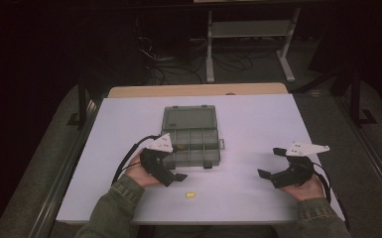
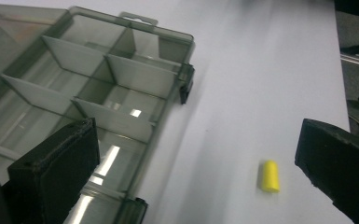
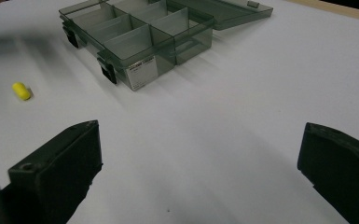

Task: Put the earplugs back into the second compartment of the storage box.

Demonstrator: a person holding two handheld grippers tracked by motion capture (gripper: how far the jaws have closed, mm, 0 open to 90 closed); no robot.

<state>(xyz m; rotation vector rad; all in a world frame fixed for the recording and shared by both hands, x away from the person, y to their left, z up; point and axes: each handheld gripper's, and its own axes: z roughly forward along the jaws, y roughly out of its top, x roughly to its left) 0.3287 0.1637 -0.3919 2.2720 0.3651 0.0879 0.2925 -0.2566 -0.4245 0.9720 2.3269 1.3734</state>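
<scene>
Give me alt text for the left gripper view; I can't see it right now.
A small yellow cylinder lies on the white table between the open jaws of the left tool, nearer the right-hand jaw. At left, an open smoky-grey compartment box with dividers and black latches sits partly behind the other jaw.

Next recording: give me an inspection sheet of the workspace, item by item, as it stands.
Surface: white rectangular table top, wooden edge at the far side.
Job's things: smoky translucent plastic compartment box, lid open and lying flat; small yellow cylindrical piece on the table in front of it, apart from the box.
Clutter: nothing seen.
Grippers: left hand-held gripper open, beside the box's near left corner, jaws over the yellow piece's area, not touching it; right hand-held gripper open, over bare table.
Cables: a black cable trails from each gripper; more lie on the floor beyond the table.
Surroundings: dark room, grey metal stand behind.
</scene>
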